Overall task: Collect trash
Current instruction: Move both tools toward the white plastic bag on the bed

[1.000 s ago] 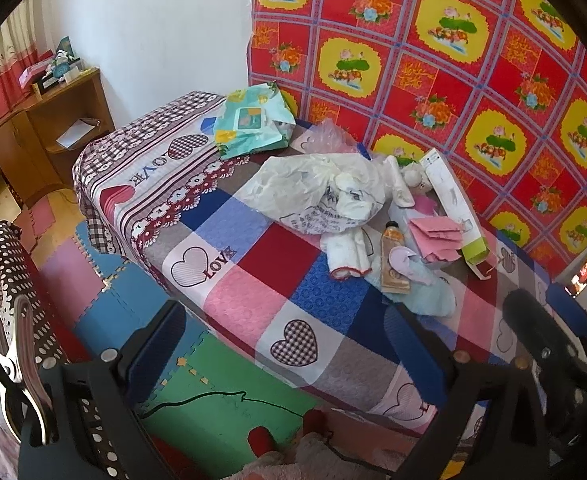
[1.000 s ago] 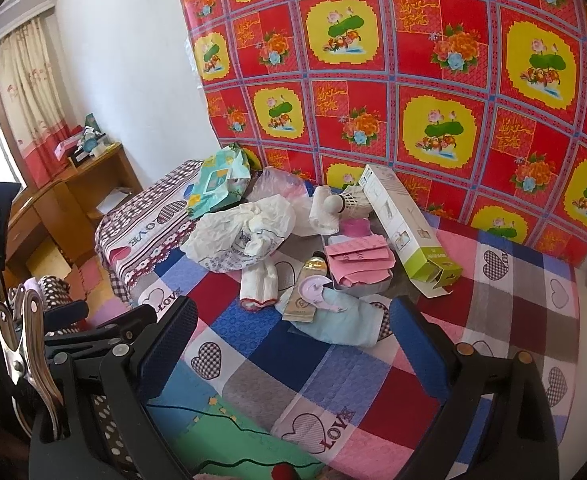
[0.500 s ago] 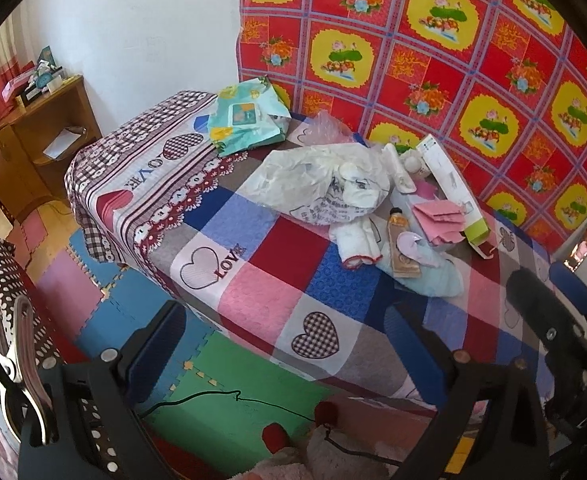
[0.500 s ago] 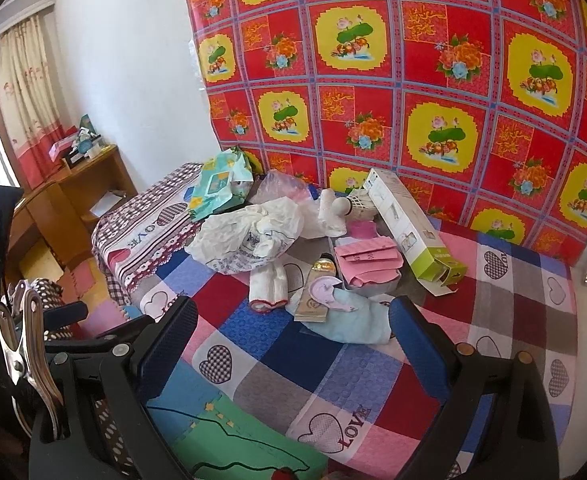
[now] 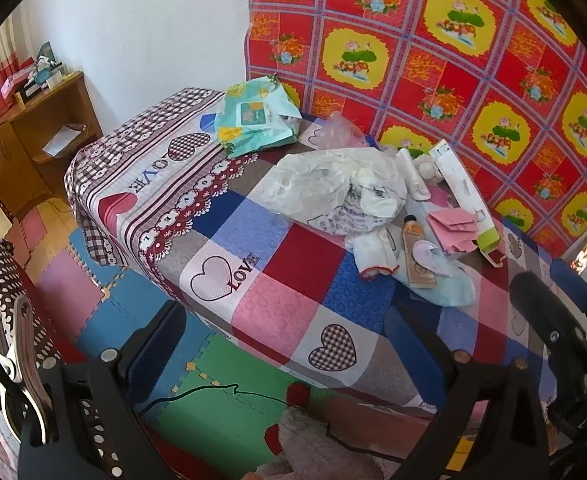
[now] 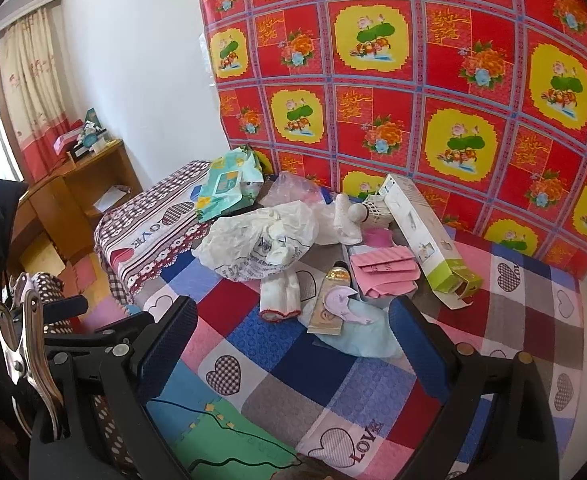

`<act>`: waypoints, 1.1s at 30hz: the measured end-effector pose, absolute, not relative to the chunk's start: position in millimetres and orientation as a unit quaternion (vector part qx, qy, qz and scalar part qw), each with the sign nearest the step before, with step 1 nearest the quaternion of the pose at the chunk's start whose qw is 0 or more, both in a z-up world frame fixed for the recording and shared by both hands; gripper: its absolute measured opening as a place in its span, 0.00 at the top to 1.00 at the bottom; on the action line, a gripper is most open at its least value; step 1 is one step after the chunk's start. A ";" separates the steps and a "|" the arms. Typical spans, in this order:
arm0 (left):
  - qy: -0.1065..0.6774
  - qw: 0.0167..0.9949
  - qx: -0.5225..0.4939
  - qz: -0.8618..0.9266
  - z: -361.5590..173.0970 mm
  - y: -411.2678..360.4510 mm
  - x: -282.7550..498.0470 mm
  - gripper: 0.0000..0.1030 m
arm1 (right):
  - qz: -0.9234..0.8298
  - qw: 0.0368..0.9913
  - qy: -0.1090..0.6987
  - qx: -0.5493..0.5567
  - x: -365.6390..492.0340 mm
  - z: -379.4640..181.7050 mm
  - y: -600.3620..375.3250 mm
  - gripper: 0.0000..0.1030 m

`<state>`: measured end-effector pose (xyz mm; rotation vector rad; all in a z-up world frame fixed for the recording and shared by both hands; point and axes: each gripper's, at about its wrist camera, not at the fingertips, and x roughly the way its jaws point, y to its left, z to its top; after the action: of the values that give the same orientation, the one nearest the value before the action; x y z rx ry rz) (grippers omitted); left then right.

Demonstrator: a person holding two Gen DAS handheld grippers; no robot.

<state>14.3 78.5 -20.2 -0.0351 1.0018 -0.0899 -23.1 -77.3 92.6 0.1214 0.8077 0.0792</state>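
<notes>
Holding our left gripper [image 5: 285, 344] and right gripper [image 6: 293, 340] spread, empty, above bed [image 6: 253, 328]; plastic bag [image 6: 253, 240], box [image 6: 425, 240] mid-frame; desk [image 6: 73, 192] far left, partly cut off.

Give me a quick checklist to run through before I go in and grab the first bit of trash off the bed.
1. Left gripper open, empty: ok.
2. Right gripper open, empty: ok.
3. White plastic bag unobstructed on top: ok.
4. Grippers within reach of the pile: not ok, both are off the bed edge.
5. Tube free to lift: not ok, a lilac piece lies across it.
6. Trash container in view: not ok.
</notes>
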 end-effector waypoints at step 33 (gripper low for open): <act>0.540 0.838 -0.042 -0.072 -69.0 81.2 157.2 0.01 | 0.045 0.892 0.441 0.090 103.7 41.2 -83.9 0.04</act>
<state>157.2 81.2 -69.0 -0.0881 1.1416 -0.1519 103.7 -83.9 41.2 0.1867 0.9156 0.0929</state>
